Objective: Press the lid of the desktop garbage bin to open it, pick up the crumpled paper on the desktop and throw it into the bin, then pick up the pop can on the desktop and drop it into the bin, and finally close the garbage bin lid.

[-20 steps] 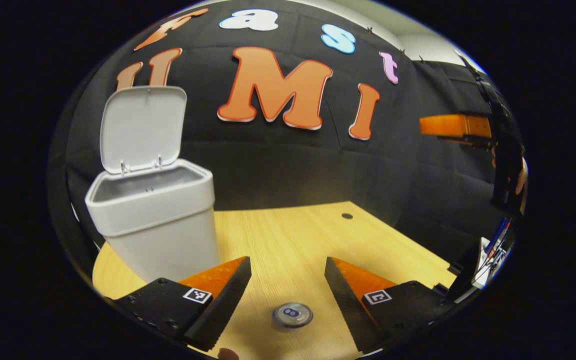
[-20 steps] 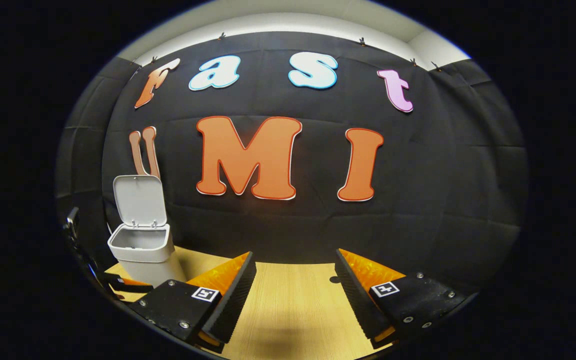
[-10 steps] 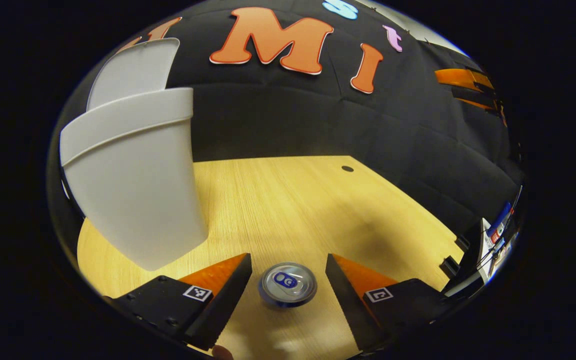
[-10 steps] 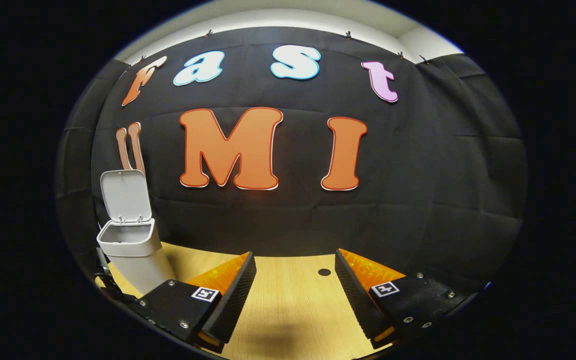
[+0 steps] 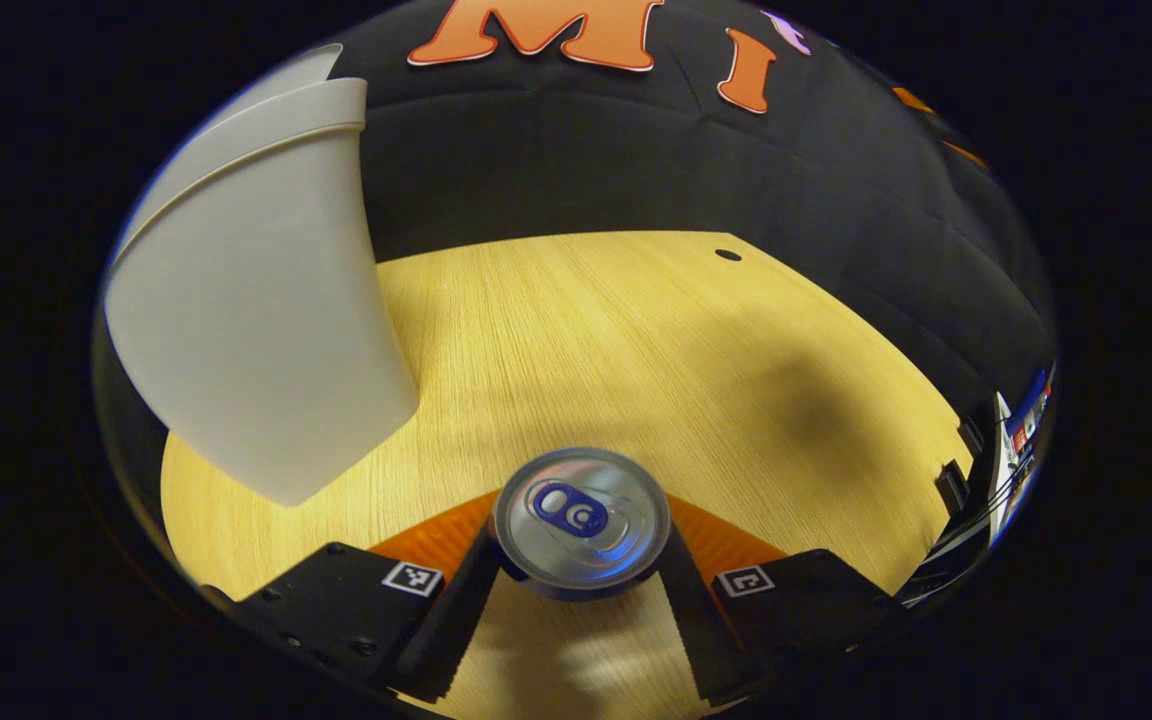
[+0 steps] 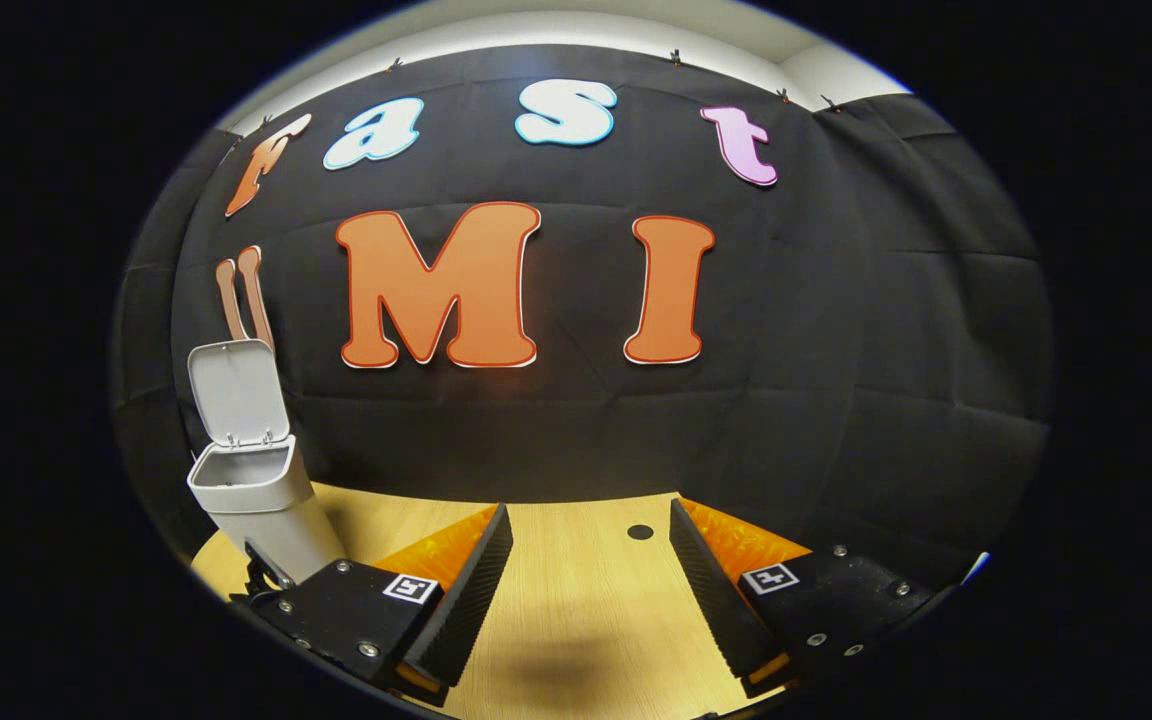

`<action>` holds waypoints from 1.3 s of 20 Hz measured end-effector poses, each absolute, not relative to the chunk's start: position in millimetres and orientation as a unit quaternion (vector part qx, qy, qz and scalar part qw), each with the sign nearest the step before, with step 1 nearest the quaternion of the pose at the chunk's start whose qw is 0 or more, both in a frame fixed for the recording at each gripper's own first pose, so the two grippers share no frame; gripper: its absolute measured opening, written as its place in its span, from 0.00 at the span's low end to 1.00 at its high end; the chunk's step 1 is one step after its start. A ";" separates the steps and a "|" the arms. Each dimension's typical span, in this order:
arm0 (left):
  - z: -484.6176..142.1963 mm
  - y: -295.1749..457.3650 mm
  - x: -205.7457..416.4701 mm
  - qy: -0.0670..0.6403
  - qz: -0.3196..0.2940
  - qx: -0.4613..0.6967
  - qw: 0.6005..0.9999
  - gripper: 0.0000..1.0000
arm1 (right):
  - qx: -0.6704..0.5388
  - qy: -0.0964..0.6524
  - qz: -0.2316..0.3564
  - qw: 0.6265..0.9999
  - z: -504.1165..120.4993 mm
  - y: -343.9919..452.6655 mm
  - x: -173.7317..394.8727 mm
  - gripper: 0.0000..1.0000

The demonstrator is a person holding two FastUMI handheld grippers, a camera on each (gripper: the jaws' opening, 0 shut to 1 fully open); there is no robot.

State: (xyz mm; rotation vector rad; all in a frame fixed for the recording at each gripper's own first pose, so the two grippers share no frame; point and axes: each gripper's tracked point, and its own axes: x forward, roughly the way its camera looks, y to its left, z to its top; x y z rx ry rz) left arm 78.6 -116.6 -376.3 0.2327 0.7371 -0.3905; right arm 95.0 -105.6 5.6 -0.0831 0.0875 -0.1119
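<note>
Silver pop can (image 5: 581,520) upright on the wooden counter (image 5: 636,340), near the bin (image 5: 256,330) and to its right, between the left gripper (image 5: 576,580) fingers, which sit right by its sides; cannot tell if pressing. Bin lid (image 6: 233,390) up. Right gripper (image 6: 586,590) wide apart, holding nothing.

The pop can (image 5: 581,520) stands upright on the desk (image 5: 636,340) between the left tool's (image 5: 576,600) fingers.
</note>
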 end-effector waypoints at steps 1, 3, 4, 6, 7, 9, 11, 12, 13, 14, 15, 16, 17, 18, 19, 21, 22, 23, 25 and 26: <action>-369.8 -116.4 78.5 0.355 -0.191 0.109 0.909 0.84 | -0.042 0.045 -0.055 0.997 5.0 -105.4 95.0 0.94; -352.2 -112.0 82.8 0.345 -0.194 0.106 0.912 0.84 | -0.041 0.044 -0.053 0.997 5.7 -104.6 95.7 0.94; -343.5 -112.6 82.9 0.339 -0.196 0.104 0.914 0.84 | -0.041 0.043 -0.051 0.997 6.4 -102.5 95.4 0.94; -319.5 -117.8 81.9 0.326 -0.199 0.096 0.919 0.83 | -0.041 0.041 -0.047 0.997 8.4 -99.5 95.8 0.94; -305.7 -119.3 81.9 0.317 -0.200 0.093 0.922 0.83 | -0.042 0.039 -0.045 0.997 9.8 -97.1 95.7 0.94; -274.3 -123.3 82.3 0.293 -0.205 0.087 0.930 0.83 | -0.042 0.037 -0.040 0.998 11.7 -93.1 96.0 0.94; -244.9 -127.9 79.0 0.278 -0.213 0.072 0.934 0.83 | -0.042 0.037 -0.034 0.998 13.0 -86.4 97.2 0.94; -231.1 -130.3 77.1 0.272 -0.216 0.066 0.935 0.83 | -0.042 0.036 -0.030 0.998 14.3 -83.6 98.0 0.94; -213.3 -131.9 75.2 0.260 -0.217 0.061 0.939 0.83 | -0.041 0.035 -0.027 0.998 16.2 -79.9 97.7 0.94; -193.6 -132.4 75.2 0.243 -0.218 0.058 0.943 0.83 | -0.041 0.034 -0.023 0.998 17.4 -76.7 98.6 0.94; -171.8 -131.6 77.0 0.220 -0.218 0.056 0.949 0.83 | -0.042 0.032 -0.020 0.998 18.8 -73.2 99.7 0.94; -146.7 -128.1 81.6 0.186 -0.214 0.051 0.958 0.83 | -0.041 0.031 -0.016 0.999 20.0 -69.5 99.7 0.94; -119.9 -126.4 87.5 0.155 -0.211 0.046 0.964 0.82 | -0.040 0.031 -0.012 0.999 21.0 -65.8 101.1 0.94; -99.6 -116.2 82.5 0.132 -0.205 0.042 0.969 0.81 | -0.040 0.029 -0.009 0.999 22.8 -62.7 102.0 0.94; -77.9 -109.8 82.0 0.113 -0.198 0.038 0.973 0.81 | -0.040 0.027 -0.006 0.999 23.9 -58.9 102.4 0.94; -42.4 -98.6 90.9 0.079 -0.187 0.034 0.979 0.81 | -0.039 0.025 0.001 0.999 26.2 -51.8 103.8 0.94; -24.6 -90.0 99.3 0.061 -0.179 0.038 0.981 0.81 | -0.038 0.024 0.004 0.999 27.0 -48.7 105.0 0.94; -6.0 -81.6 106.3 0.041 -0.170 0.044 0.984 0.81 | -0.036 0.024 0.007 0.999 27.5 -45.7 105.4 0.94; 24.0 -60.9 120.3 0.013 -0.146 0.057 0.988 0.81 | -0.034 0.022 0.012 0.999 29.0 -40.0 106.5 0.94; 36.2 -50.0 126.9 0.002 -0.134 0.057 0.989 0.81 | -0.034 0.023 0.013 0.999 29.5 -38.0 107.4 0.94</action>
